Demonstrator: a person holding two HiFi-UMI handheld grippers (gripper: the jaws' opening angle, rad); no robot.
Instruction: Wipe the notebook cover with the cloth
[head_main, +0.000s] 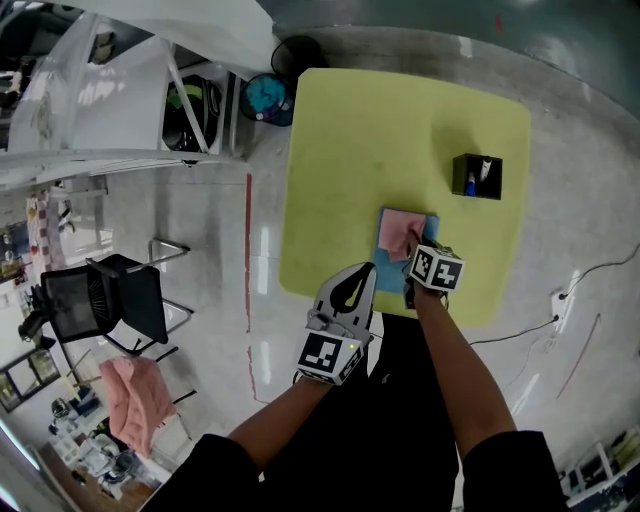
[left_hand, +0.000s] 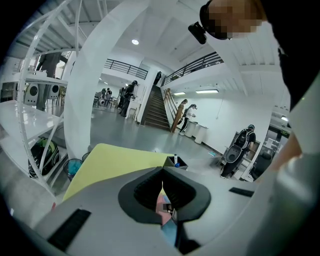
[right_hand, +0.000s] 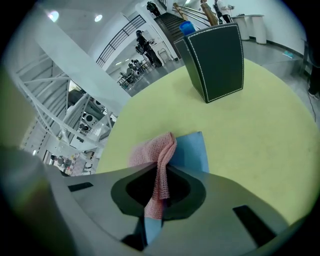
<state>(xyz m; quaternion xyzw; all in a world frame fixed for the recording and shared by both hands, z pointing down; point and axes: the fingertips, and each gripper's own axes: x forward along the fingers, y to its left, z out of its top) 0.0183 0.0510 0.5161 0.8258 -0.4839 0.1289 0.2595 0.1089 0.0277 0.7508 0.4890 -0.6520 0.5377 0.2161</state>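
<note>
The notebook (right_hand: 192, 150) is blue and lies flat on the table (head_main: 360, 140), close to the table's near edge, where we stand. It lies flat so that its cover faces up and we can rub it.

The cloth (right_hand: 155, 152) is pink and rests on top of the notebook. It covers most of the cover, and only a strip of blue shows beside it. One end of the cloth is bunched up into a fold.

Our right claw (right_hand: 161, 175) has that fold pinched tight between its two jaws. The jaws are closed on the cloth, with a bit of it hanging down behind them. We think we hold it this way so the rest of the cloth drags flat over the cover when we slide the claw. The claw sits low over the near end of the notebook, so the wipe looks like it is under way or about to start.

Our left claw (left_hand: 163, 182) is pressed shut and holds nothing. It hangs just off the table's near edge, beside the notebook but not touching it. We think it waits there to stay out of the way. The notebook may slip on the smooth table when we rub, because nothing pins it down.

A black box (head_main: 476, 176) stands farther back on the table, well apart from the notebook, so the cloth has room to move.
</note>
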